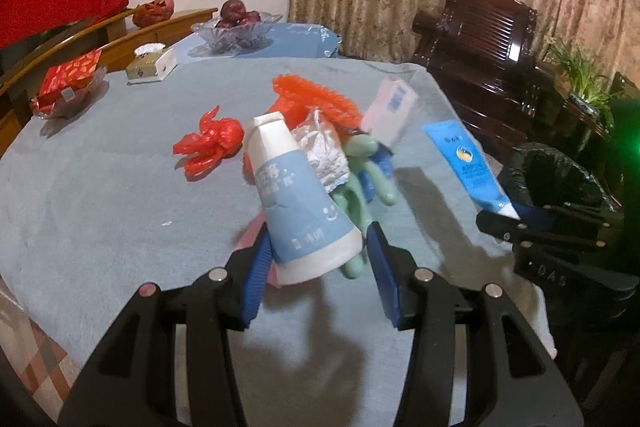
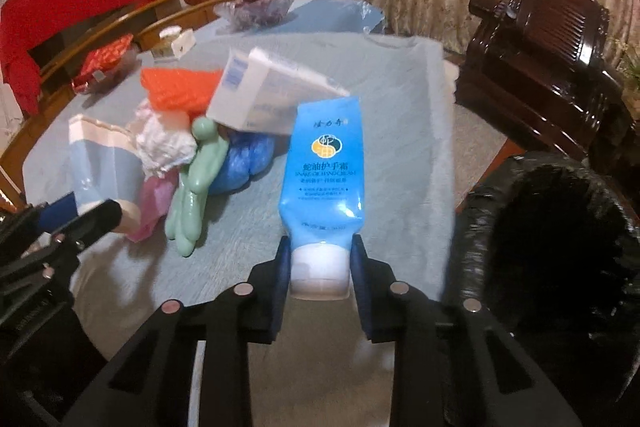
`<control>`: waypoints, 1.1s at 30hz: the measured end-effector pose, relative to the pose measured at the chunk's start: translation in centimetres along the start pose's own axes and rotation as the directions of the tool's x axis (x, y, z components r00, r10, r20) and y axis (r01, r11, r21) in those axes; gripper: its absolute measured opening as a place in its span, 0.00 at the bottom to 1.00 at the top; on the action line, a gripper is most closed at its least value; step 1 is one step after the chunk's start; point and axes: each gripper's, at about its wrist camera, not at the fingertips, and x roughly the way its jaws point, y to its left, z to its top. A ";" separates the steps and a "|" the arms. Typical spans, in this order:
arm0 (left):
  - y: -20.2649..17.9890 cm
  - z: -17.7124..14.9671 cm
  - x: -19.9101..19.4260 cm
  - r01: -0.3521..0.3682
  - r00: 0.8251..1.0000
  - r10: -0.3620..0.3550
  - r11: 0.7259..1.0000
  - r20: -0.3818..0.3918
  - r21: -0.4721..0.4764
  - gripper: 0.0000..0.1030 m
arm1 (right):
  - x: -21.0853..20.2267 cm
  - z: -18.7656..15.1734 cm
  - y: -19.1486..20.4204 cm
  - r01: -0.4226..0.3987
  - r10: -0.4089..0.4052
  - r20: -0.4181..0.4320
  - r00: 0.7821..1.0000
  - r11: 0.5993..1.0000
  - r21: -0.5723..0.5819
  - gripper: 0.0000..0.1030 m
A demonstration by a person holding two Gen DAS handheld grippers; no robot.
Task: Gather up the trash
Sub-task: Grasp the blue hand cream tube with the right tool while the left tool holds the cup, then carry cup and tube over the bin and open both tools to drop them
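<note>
1. The left gripper [image 1: 318, 259] has its jaws clamped on the wide bottom of a pale blue-and-white tube [image 1: 298, 199], held clear of the table with its narrow end pointing away. The right gripper [image 2: 320, 267] grips the white cap of a bright blue hand-cream tube [image 2: 322, 163], which stands up from the jaws, also lifted off the cloth.
2. Only the left wrist view shows a crumpled red plastic bag [image 1: 210, 145] lying alone on the blue-grey tablecloth [image 1: 100, 207], apart from the main heap.
3. Only the right wrist view shows the wide dark mouth of the black-lined trash bin [image 2: 560, 247], close on the right beyond the table edge; in the left view just part of its rim shows.
4. Each view catches the other gripper at its edge with its tube.
5. Count: two grippers, two held tubes, one bin.
6. Still on the table in one heap: one orange mesh piece [image 2: 176, 89], one white box [image 2: 272, 95] leaning on it, one crumpled white wad [image 2: 162, 145], one green rubber glove [image 2: 196, 187], one blue bundle [image 2: 244, 163] and one pink scrap [image 2: 154, 207].
7. Far side: one glass fruit bowl [image 1: 236, 33], one tissue box [image 1: 152, 63].
8. Both grippers point forward and slanting down across the table, the left beside the right.
</note>
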 end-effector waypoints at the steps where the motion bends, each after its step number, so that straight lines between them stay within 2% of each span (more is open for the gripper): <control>1: -0.3 0.0 -0.3 0.005 1.000 -0.005 1.000 0.003 0.001 0.45 | -0.5 0.0 -0.3 0.001 -0.001 0.009 1.000 1.000 0.005 0.28; 9: -3.1 0.4 -4.0 0.048 0.998 -0.048 0.999 0.043 0.014 0.44 | -5.1 -0.2 -2.3 -0.004 0.000 0.086 0.996 0.999 0.041 0.28; 15: -6.1 0.7 -5.8 0.093 0.992 -0.098 0.993 0.075 0.069 0.44 | -8.0 -0.8 -4.1 0.001 -0.010 0.135 0.991 0.998 0.070 0.28; 24: -12.9 1.9 -4.5 0.199 0.973 -0.215 0.964 0.077 0.177 0.44 | -11.1 -2.4 -9.8 0.086 -0.110 0.151 0.982 0.983 0.160 0.28; 33: -20.9 2.5 -1.4 0.318 0.939 -0.340 0.915 0.051 0.247 0.44 | -12.9 -4.8 -16.6 0.210 -0.247 0.118 0.962 0.943 0.260 0.28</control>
